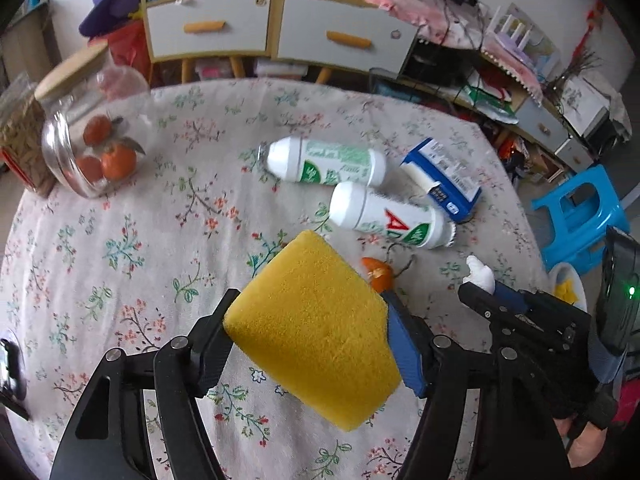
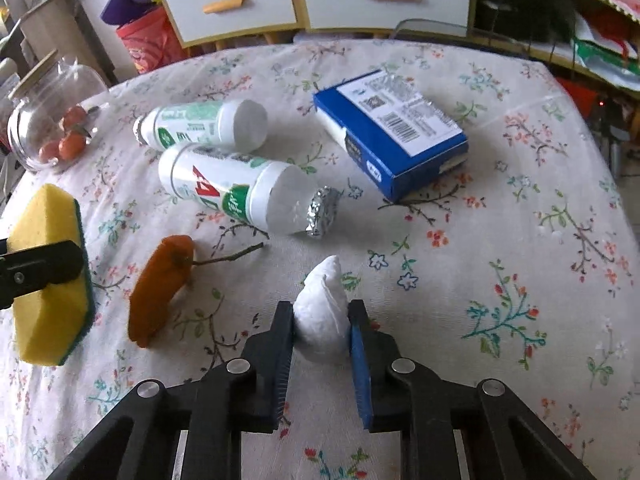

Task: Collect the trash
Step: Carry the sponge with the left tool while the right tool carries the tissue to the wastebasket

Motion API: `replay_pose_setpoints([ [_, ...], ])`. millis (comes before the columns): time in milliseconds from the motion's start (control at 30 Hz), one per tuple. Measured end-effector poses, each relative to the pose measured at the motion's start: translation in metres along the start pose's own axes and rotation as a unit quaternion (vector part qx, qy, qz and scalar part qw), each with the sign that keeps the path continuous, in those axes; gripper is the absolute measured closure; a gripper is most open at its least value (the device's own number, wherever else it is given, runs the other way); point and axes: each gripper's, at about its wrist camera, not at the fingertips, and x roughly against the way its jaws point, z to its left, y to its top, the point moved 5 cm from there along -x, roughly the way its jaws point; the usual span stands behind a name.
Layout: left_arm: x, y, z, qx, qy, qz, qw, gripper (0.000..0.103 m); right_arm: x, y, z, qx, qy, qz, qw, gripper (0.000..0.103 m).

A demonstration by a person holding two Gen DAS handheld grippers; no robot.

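My left gripper (image 1: 312, 304) is shut on a yellow sponge (image 1: 316, 332) with a green scouring face, held above the floral tablecloth (image 1: 120, 240). My right gripper (image 2: 321, 312) is shut on a crumpled white tissue (image 2: 324, 284) that rests on the cloth; the tissue (image 1: 480, 274) pokes out past the fingertips. An orange peel (image 2: 160, 288) with a twig lies just left of it. Behind lie two white bottles (image 2: 208, 124) (image 2: 236, 188) on their sides and a blue carton (image 2: 392, 132).
A glass jar (image 1: 92, 140) with oranges stands at the table's far left. A blue plastic stool (image 1: 580, 216) and a white bowl (image 1: 568, 284) sit off the right edge. A cabinet with drawers (image 1: 212, 28) stands behind the table.
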Motion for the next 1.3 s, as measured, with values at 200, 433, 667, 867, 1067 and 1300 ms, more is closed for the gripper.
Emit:
replay_pose_setpoints([
  [200,0.013,-0.003,-0.019,-0.02,-0.012,-0.014,0.9996,0.031,0.028,0.001,-0.012,-0.023,0.001,-0.015,1.0,0.079],
  [433,0.022,-0.012,-0.065,-0.066,-0.034,-0.021,0.997,0.031,0.07,-0.01,-0.037,-0.041,-0.014,-0.039,0.998,0.079],
  [667,0.032,-0.015,-0.123,-0.109,-0.06,-0.032,0.9917,0.031,0.113,-0.024,-0.076,-0.081,-0.037,-0.06,0.994,0.079],
  [867,0.035,-0.017,-0.171,-0.141,-0.084,-0.035,0.9858,0.031,0.144,-0.042,-0.123,-0.127,-0.065,-0.072,0.987,0.079],
  [1067,0.027,-0.022,-0.215,-0.169,-0.108,-0.03,0.9792,0.031,0.17,-0.068,-0.181,-0.187,-0.098,-0.073,0.975,0.079],
  [1300,0.017,-0.025,-0.273,-0.209,-0.14,-0.027,0.9674,0.031,0.195,-0.092,-0.232,-0.242,-0.119,-0.075,0.96,0.079],
])
